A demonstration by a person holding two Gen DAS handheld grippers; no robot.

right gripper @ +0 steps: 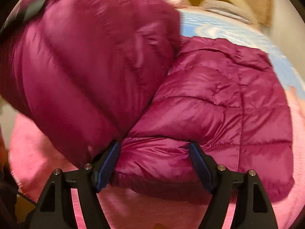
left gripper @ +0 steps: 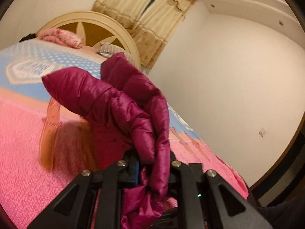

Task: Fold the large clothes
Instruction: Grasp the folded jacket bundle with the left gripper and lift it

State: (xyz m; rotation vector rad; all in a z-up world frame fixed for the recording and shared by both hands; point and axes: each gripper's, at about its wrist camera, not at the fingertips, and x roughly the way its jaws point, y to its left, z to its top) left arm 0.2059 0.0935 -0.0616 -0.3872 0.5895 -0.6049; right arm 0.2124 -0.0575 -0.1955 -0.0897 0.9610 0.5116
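A shiny magenta quilted puffer jacket (right gripper: 219, 103) lies on the pink bedspread (right gripper: 171, 210). My left gripper (left gripper: 154, 164) is shut on a bunched fold of the jacket (left gripper: 118, 99) and holds it lifted above the bed, the fabric draping forward over the fingers. My right gripper (right gripper: 154, 160) is open; its blue pads (right gripper: 106, 166) stand on either side of a puffy edge of the jacket without pinching it. A lifted, blurred part of the jacket (right gripper: 82, 57) hangs at the upper left in the right wrist view.
The bed has a pink cover (left gripper: 24, 152) and a blue dotted sheet (left gripper: 57, 61). A cream round headboard (left gripper: 106, 24), a folded pink quilt (left gripper: 61, 37) and a grey pillow (left gripper: 108, 49) are at the far end. A white wall (left gripper: 228, 76) and curtains (left gripper: 144, 9) lie beyond.
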